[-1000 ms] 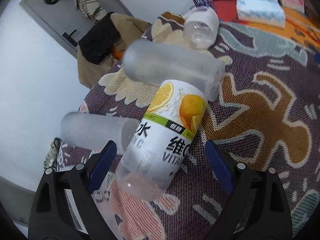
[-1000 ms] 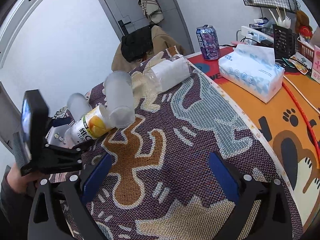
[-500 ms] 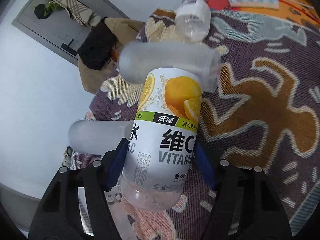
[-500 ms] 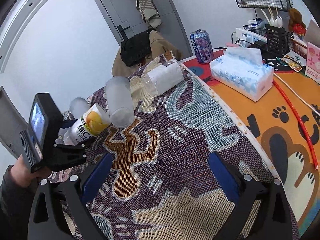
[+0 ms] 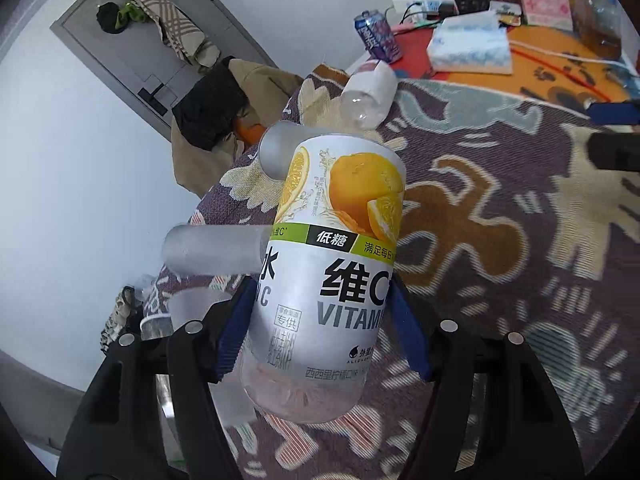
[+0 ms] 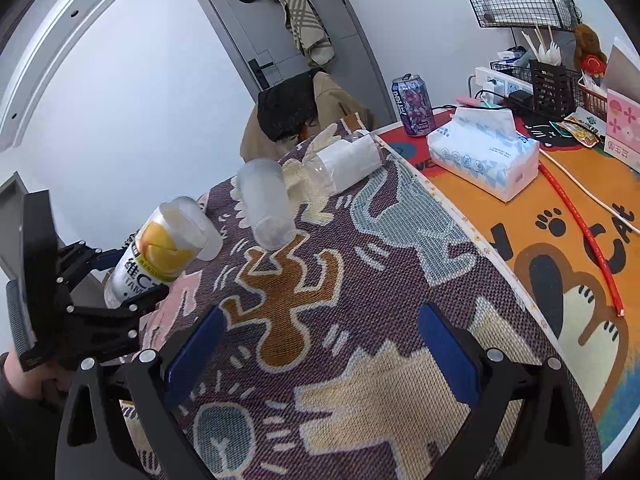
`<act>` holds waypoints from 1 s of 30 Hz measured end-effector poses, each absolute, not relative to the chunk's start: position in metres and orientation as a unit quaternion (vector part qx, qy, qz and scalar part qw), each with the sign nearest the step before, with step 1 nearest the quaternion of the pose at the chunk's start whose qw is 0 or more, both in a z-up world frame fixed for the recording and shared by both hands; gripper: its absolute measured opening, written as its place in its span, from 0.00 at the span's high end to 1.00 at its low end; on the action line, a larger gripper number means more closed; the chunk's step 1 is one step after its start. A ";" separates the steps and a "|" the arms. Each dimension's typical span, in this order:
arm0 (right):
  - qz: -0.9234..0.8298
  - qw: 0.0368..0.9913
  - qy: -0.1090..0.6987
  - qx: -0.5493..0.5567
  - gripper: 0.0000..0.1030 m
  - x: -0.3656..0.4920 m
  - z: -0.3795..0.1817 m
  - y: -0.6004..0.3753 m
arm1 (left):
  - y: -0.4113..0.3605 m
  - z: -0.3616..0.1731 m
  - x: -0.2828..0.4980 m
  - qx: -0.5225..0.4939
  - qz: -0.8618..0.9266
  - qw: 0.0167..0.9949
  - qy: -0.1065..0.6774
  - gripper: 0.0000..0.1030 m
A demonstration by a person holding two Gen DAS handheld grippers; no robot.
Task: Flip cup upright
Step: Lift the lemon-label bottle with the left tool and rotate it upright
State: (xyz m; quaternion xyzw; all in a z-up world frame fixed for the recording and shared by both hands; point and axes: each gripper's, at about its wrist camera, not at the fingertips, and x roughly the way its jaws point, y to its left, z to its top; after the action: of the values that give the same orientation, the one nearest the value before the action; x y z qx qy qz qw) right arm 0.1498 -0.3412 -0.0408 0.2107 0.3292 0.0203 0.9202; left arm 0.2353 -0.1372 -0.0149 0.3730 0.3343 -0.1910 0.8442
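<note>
My left gripper [image 5: 324, 328] is shut on the orange-label cup [image 5: 332, 256], a clear plastic cup with a lemon and orange picture. It holds the cup tilted, lifted off the patterned cloth; the same cup shows at the left of the right wrist view [image 6: 154, 256]. A frosted cup [image 6: 266, 204] lies on its side on the cloth, and another frosted cup [image 5: 212, 248] lies behind the held one. A white-label cup [image 6: 348, 164] lies on its side further back. My right gripper [image 6: 320, 350] is open and empty above the cloth's near part.
A tissue pack [image 6: 482, 152], a purple can [image 6: 414, 106] and a red cable [image 6: 580, 232] lie on the orange mat at the right. A wire rack and baskets stand at the far right. A chair with a jacket [image 6: 304, 116] stands behind the table.
My left gripper closed on the orange-label cup and lifted it off the cloth, tilting its open end up. My right gripper stayed open and drew back a little.
</note>
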 end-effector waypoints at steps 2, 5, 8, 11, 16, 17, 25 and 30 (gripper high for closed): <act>0.025 0.920 0.328 0.213 0.07 0.144 -0.039 -0.339 | -0.134 -0.010 0.224 0.361 -0.195 0.847 0.338 0.36; 0.030 0.919 0.329 0.214 0.07 0.136 -0.039 -0.336 | -0.130 -0.006 0.211 0.345 -0.200 0.850 0.345 0.36; 0.036 0.917 0.332 0.217 0.07 0.128 -0.040 -0.333 | -0.126 -0.003 0.198 0.324 -0.207 0.852 0.356 0.36; 0.044 0.915 0.337 0.218 0.07 0.122 -0.043 -0.331 | -0.122 -0.003 0.186 0.295 -0.219 0.853 0.371 0.36; 0.054 0.911 0.345 0.219 0.07 0.113 -0.049 -0.329 | -0.115 -0.009 0.172 0.238 -0.244 0.847 0.408 0.36; 0.055 0.910 0.346 0.220 0.07 0.112 -0.050 -0.329 | -0.114 -0.011 0.171 0.226 -0.249 0.845 0.416 0.36; 0.081 0.899 0.364 0.230 0.07 0.106 -0.066 -0.327 | -0.108 -0.031 0.158 0.148 -0.267 0.832 0.463 0.36; 0.093 0.890 0.375 0.242 0.07 0.104 -0.077 -0.328 | -0.110 -0.048 0.162 0.109 -0.272 0.822 0.489 0.36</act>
State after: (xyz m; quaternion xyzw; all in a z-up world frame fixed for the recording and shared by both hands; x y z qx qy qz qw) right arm 0.1039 -0.3278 -0.0767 0.2425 0.3751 0.0932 0.8898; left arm 0.1622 -0.1101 -0.0477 0.1093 0.4885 -0.2722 0.8218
